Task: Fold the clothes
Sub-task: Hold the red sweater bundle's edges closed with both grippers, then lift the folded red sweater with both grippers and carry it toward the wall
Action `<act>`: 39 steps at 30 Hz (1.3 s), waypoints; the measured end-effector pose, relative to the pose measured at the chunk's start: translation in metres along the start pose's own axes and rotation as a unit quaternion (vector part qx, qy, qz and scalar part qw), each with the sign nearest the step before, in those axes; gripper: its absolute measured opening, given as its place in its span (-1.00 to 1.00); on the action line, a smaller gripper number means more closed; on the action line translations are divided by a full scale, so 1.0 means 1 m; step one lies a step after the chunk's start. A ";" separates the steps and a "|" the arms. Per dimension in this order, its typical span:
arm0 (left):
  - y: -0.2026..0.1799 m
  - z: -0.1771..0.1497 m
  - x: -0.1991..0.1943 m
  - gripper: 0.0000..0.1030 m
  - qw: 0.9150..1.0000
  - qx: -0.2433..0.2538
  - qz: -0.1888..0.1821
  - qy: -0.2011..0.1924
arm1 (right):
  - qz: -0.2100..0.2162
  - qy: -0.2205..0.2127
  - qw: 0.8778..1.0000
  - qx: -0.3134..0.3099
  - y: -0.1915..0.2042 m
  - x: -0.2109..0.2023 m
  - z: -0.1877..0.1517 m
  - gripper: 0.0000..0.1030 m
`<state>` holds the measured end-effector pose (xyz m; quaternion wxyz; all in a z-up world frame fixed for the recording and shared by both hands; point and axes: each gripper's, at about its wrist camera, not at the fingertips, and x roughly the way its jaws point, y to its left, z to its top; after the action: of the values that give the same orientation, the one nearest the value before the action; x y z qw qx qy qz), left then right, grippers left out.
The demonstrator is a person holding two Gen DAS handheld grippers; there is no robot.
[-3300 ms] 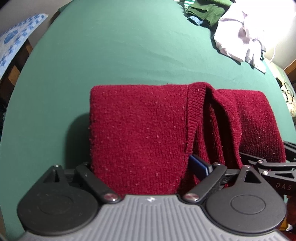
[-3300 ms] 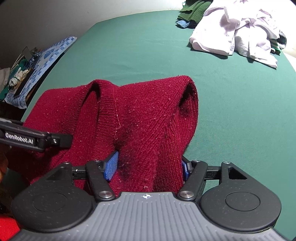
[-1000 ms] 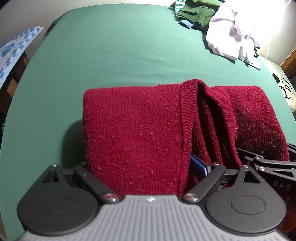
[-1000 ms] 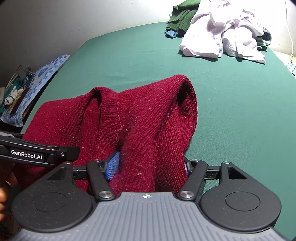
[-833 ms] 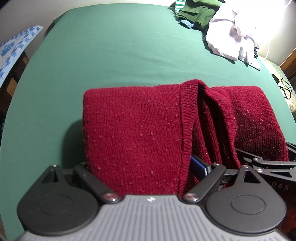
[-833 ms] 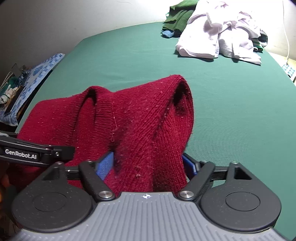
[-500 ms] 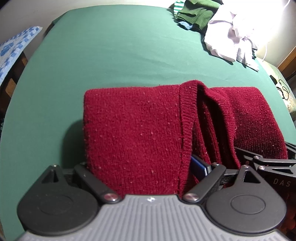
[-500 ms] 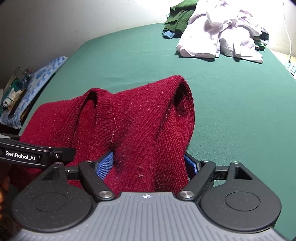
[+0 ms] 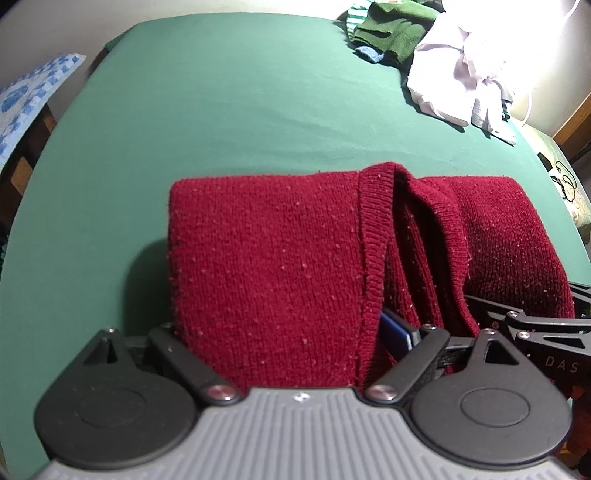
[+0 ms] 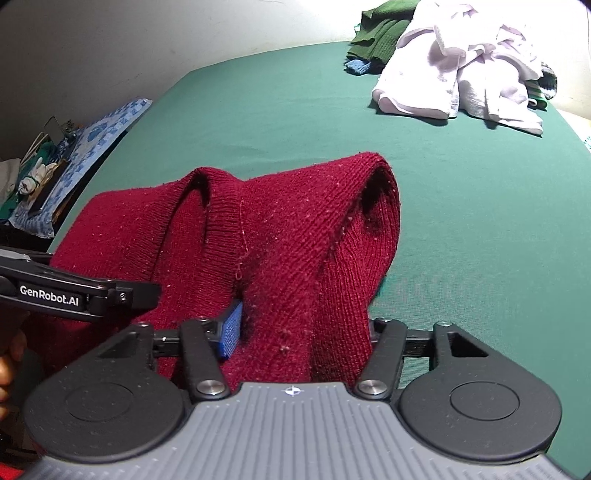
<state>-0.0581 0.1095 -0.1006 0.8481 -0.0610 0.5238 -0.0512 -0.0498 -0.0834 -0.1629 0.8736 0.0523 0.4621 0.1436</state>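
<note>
A dark red knitted sweater lies folded over on the green surface, its ribbed edge standing up in a ridge. My left gripper is shut on its left part, with the knit bunched between the jaws. My right gripper is shut on the right part of the same sweater, which drapes over the jaws; one blue pad shows. The right gripper shows at the right edge of the left wrist view. The left gripper shows at the left of the right wrist view.
A pile of white clothes and green garments lies at the far right of the green surface. A blue patterned cloth and clutter sit beyond the left edge. A white wall stands behind.
Both grippers keep hold of the red sweater. The right gripper's jaws spread slightly, then closed in again. Both views have shifted a little, bringing the far clothes pile closer to centre.
</note>
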 end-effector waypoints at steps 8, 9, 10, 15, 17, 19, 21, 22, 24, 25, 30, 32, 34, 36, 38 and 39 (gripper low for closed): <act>0.000 -0.001 -0.003 0.57 1.000 -0.014 0.008 -0.007 | 0.005 0.000 1.000 -0.013 0.001 -0.001 -0.001 0.08; 0.000 -0.001 -0.004 0.55 1.000 -0.016 0.009 -0.007 | 0.006 0.001 1.000 -0.014 0.001 -0.001 0.000 0.08; 0.000 -0.001 -0.004 0.54 1.000 -0.017 0.010 -0.007 | 0.008 0.002 1.000 -0.015 0.000 -0.001 0.000 0.08; -0.002 0.000 -0.005 0.44 0.999 -0.029 0.015 -0.007 | 0.020 0.006 1.000 -0.018 -0.004 -0.001 0.002 0.08; -0.004 0.000 -0.006 0.41 0.999 -0.030 0.020 -0.009 | 0.024 0.007 0.999 -0.022 -0.005 -0.001 0.002 0.07; -0.007 0.000 -0.008 0.38 0.999 -0.029 0.026 -0.011 | 0.029 0.008 0.999 -0.027 -0.006 -0.002 0.003 0.05; -0.008 0.000 -0.010 0.31 0.999 -0.028 0.030 -0.015 | 0.034 0.009 0.999 -0.029 -0.007 -0.003 0.004 0.01; -0.009 0.000 -0.011 0.29 0.999 -0.028 0.032 -0.017 | 0.037 0.009 0.999 -0.030 -0.008 -0.003 0.004 -0.01; -0.010 0.001 -0.013 0.24 0.999 -0.029 0.035 -0.020 | 0.042 0.006 0.999 -0.032 -0.009 -0.004 0.005 -0.04; -0.009 0.000 -0.013 0.23 0.999 -0.031 0.034 -0.021 | 0.043 0.005 0.998 -0.035 -0.009 -0.004 0.004 -0.05; -0.003 -0.003 -0.016 0.16 0.998 -0.044 0.024 -0.031 | 0.050 0.001 0.998 -0.029 -0.011 -0.006 0.004 -0.08; 0.000 -0.005 -0.018 0.13 0.998 -0.046 0.016 -0.036 | 0.052 0.000 0.998 -0.024 -0.013 -0.005 0.004 -0.08; 0.004 -0.006 -0.020 0.08 0.998 -0.049 0.007 -0.039 | 0.052 -0.002 0.998 -0.017 -0.013 -0.007 0.005 -0.10; 0.007 -0.006 -0.023 0.02 0.998 -0.054 -0.002 -0.041 | 0.051 -0.007 0.999 -0.015 -0.012 -0.009 0.005 -0.12; 0.010 -0.005 -0.026 -0.01 0.998 -0.056 -0.010 -0.040 | 0.050 -0.012 0.999 -0.013 -0.011 -0.011 0.007 -0.13; 0.011 -0.004 -0.027 -0.03 0.998 -0.054 -0.013 -0.040 | 0.049 -0.015 0.999 -0.012 -0.011 -0.012 0.007 -0.13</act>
<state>-0.0736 0.1238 -0.0801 0.8630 -0.1154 0.4910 -0.0311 -0.0481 -0.0969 -0.1520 0.8728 0.0665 0.4442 0.1910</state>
